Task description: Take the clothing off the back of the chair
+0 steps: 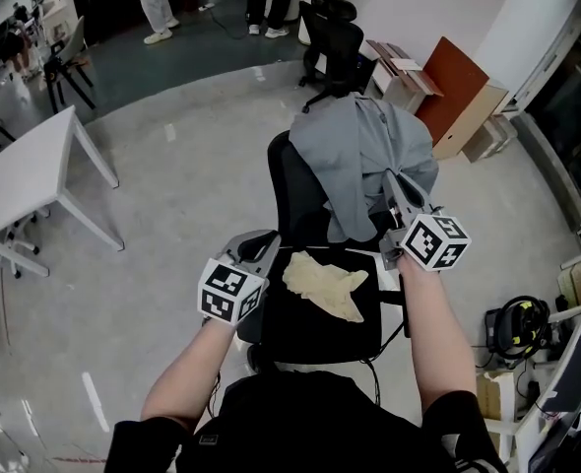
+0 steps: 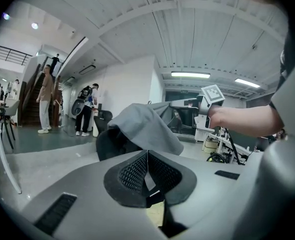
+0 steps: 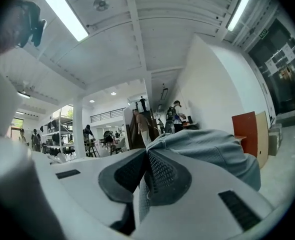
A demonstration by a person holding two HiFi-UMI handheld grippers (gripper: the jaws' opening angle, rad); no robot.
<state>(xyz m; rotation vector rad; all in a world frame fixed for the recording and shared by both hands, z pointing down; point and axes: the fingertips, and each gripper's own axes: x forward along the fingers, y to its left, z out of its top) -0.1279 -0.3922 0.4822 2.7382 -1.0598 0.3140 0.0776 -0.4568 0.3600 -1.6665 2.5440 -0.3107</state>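
— While the left gripper [image 1: 263,244] sits clenched on nothing by the left edge of the chair [image 1: 320,328] seat, should it help?
— I'd hold it clear of the yellow cloth [image 1: 325,284] lying on that seat; 1 grip looks enough.
— And the right gripper [image 1: 394,183]?
— Its 2 jaws are pinched on a fold of the grey clothing [image 1: 359,141], at the garment's near right side. The rest drapes over the top of the backrest, farther off.
— So pull toward us?
— Up first, I judge, then toward us, so the far half slides over the backrest top instead of snagging. Watch the pinch, because a thin fold may slip.
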